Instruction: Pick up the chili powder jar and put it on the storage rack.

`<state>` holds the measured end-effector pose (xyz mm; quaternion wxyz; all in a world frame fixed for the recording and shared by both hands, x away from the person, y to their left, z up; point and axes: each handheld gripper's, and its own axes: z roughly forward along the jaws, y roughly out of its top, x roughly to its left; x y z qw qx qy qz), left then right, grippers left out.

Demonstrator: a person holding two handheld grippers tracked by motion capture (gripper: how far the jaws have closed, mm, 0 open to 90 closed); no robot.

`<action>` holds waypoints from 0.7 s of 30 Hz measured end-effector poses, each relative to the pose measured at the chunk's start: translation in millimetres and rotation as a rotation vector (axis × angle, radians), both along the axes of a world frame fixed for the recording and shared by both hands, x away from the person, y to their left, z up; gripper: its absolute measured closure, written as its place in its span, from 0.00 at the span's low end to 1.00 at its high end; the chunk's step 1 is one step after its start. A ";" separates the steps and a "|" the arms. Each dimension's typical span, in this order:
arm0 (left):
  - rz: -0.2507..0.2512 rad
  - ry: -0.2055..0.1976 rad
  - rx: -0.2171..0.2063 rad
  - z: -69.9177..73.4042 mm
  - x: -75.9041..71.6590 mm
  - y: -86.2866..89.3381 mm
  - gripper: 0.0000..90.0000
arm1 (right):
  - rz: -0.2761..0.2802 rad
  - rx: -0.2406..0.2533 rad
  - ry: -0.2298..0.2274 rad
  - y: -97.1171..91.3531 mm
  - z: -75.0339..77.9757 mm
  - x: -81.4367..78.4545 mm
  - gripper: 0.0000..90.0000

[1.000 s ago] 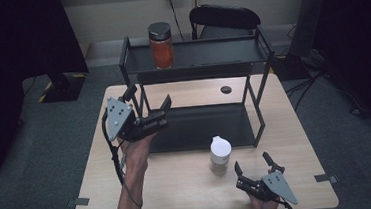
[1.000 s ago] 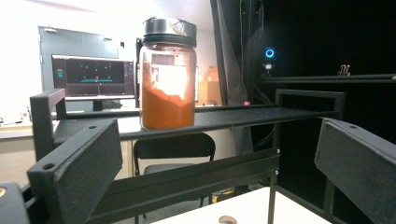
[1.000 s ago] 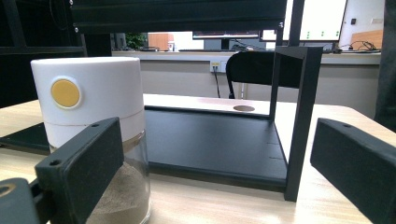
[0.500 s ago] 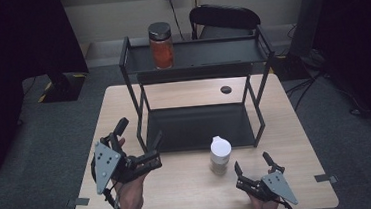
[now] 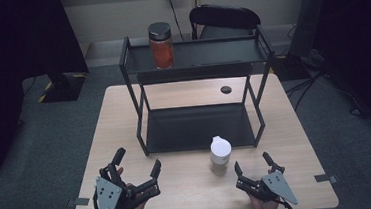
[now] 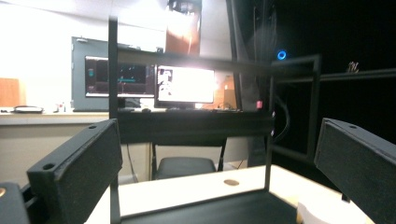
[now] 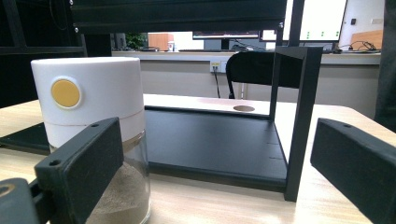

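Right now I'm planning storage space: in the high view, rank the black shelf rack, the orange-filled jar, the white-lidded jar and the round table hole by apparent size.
1. Black shelf rack, by far the largest.
2. Orange-filled jar and white-lidded jar look about alike; the orange one stands higher and farther off, so I won't rank them.
3. Round table hole, smallest.

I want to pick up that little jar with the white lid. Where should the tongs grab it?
Grab the jar around its glass body, under the white lid. It stands upright on the table, round-sided, so the open right tongs could probably slide in level from the near edge.
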<state>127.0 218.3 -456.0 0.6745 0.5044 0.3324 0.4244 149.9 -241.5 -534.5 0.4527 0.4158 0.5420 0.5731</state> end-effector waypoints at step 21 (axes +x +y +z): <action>0.085 0.119 0.076 -77.3 28.9 -15.3 0.00 | 0.000 0.000 0.000 0.1 -0.1 0.0 0.02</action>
